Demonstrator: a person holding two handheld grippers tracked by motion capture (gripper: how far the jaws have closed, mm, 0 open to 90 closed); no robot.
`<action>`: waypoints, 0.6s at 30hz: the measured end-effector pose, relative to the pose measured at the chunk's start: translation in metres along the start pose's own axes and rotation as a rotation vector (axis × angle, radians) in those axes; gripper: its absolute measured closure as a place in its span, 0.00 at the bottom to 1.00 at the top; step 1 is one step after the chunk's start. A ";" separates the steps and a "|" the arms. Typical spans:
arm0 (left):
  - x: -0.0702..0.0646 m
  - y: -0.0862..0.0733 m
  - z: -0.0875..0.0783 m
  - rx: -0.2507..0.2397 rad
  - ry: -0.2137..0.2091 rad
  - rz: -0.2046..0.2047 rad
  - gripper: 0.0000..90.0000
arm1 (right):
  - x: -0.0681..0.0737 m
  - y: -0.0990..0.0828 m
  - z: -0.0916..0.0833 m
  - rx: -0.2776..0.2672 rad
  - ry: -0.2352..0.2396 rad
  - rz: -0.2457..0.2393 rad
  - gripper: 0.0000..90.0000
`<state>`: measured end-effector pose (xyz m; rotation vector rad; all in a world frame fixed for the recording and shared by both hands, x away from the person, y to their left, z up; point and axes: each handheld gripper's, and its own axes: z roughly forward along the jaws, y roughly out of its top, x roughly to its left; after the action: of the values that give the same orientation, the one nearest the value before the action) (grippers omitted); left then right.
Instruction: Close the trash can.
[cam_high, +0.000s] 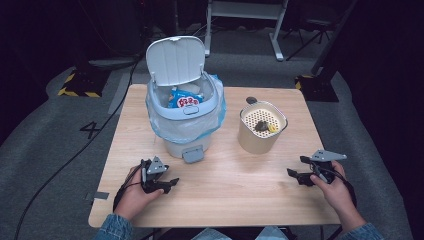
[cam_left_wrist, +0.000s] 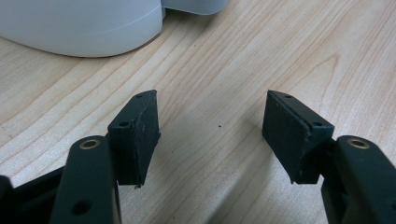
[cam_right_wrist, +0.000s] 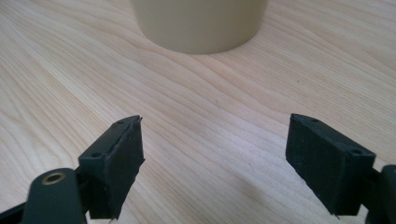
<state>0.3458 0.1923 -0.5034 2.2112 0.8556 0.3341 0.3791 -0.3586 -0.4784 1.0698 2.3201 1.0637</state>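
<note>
Both tools rest low over the table (cam_high: 225, 200) with jaws apart and nothing between them. The beige container (cam_high: 260, 131) stands just ahead of the right tool (cam_high: 304, 175); the white bin (cam_high: 184, 107), lid raised, stands just ahead of the left tool (cam_high: 161, 184). Risk: a high, one-sided contact on the container could tip it and spill its contents. The bin's overhanging liner (cam_high: 212, 125) could snag a jaw.

- The white bin (cam_high: 183, 107) stood far left on the table, lid raised upright, lined with a blue bag, a snack packet (cam_high: 184, 98) inside.
- The beige canister (cam_high: 260, 129) stood upright just right of it, small scraps on its perforated top.
</note>
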 end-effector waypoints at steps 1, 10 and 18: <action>0.000 0.000 0.000 0.000 -0.001 -0.002 0.41 | 0.000 -0.002 0.001 0.000 -0.002 0.000 0.21; -0.001 0.000 0.000 -0.003 0.007 -0.016 0.42 | 0.003 -0.019 0.014 0.056 -0.006 -0.007 0.16; 0.003 0.003 -0.010 -0.028 -0.012 -0.057 0.50 | 0.003 -0.020 0.015 0.043 -0.006 0.019 0.16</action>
<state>0.3450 0.1985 -0.4940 2.1564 0.8998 0.3037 0.3765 -0.3576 -0.5041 1.1116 2.3424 1.0211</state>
